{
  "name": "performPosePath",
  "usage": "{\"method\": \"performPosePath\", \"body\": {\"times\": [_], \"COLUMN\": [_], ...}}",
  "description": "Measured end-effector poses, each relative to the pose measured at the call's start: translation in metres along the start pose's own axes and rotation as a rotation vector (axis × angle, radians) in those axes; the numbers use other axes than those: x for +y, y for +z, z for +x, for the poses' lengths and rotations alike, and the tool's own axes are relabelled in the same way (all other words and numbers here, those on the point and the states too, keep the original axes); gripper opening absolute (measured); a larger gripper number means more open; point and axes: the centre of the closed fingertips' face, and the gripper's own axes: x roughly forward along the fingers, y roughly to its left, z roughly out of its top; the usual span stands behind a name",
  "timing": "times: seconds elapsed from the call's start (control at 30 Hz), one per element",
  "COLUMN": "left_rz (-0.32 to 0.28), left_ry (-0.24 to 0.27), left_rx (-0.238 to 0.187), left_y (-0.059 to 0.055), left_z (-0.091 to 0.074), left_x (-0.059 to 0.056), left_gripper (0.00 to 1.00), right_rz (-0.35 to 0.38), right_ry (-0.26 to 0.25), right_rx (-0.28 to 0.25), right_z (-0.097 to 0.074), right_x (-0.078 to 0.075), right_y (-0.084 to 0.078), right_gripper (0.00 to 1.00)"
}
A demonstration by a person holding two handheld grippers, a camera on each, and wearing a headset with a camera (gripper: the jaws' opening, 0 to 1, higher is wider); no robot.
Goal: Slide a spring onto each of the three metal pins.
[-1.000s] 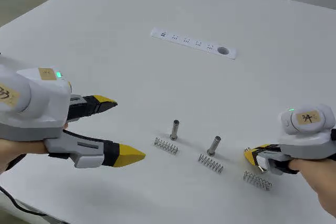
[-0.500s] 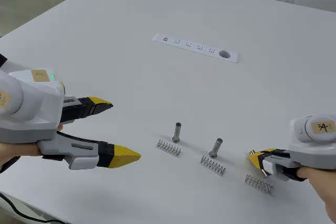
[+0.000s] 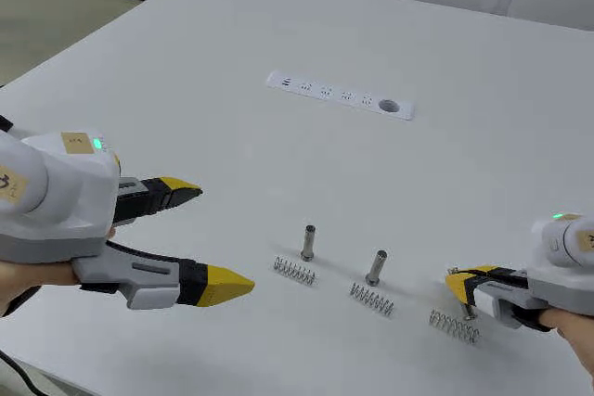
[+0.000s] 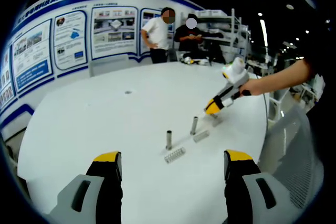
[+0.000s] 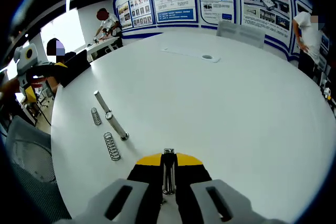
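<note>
Two short metal pins (image 3: 308, 241) (image 3: 376, 267) stand upright on the white table (image 3: 278, 155). A spring lies in front of each: one (image 3: 294, 272) by the left pin, one (image 3: 371, 300) by the middle pin. A third spring (image 3: 455, 325) lies further right. My right gripper (image 3: 461, 287) hovers just above that third spring, shut on a third metal pin (image 5: 168, 174) held upright between its jaws. My left gripper (image 3: 212, 238) is wide open and holds nothing, left of the pins. From the left gripper view the pins (image 4: 169, 139) (image 4: 193, 125) stand ahead of the open jaws.
A white power strip (image 3: 339, 95) lies flat further back on the table. People stand beyond the table's far side (image 4: 157, 32). The table's near edge runs just below both grippers.
The headset camera has shifted. My right gripper, still shut on the pin, has drifted slightly right over the rightmost spring. The left gripper stays open in place.
</note>
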Motion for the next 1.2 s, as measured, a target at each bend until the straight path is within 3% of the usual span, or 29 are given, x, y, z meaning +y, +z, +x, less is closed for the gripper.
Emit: {"method": "performPosePath", "body": {"times": [0.5, 0.9, 1.1, 1.2], "left_rz": [0.017, 0.024, 0.023, 0.024], "left_ry": [0.008, 0.013, 0.015, 0.009], "left_rx": [0.002, -0.007, -0.009, -0.004], "left_y": [0.004, 0.007, 0.008, 0.006], "left_z": [-0.007, -0.012, -0.013, -0.012], "left_x": [-0.002, -0.005, -0.008, -0.012], "left_gripper": [0.81, 0.81, 0.81, 0.81], "right_rz": [-0.008, -0.079, -0.122, -0.108], "right_ry": [0.001, -0.002, 0.0, 0.001], "right_rx": [-0.066, -0.09, -0.136, -0.145], "right_z": [-0.013, -0.014, -0.016, -0.019], "right_x": [0.002, 0.012, 0.013, 0.012], "right_y": [0.006, 0.006, 0.007, 0.005], "right_gripper": [0.08, 0.08, 0.08, 0.08]}}
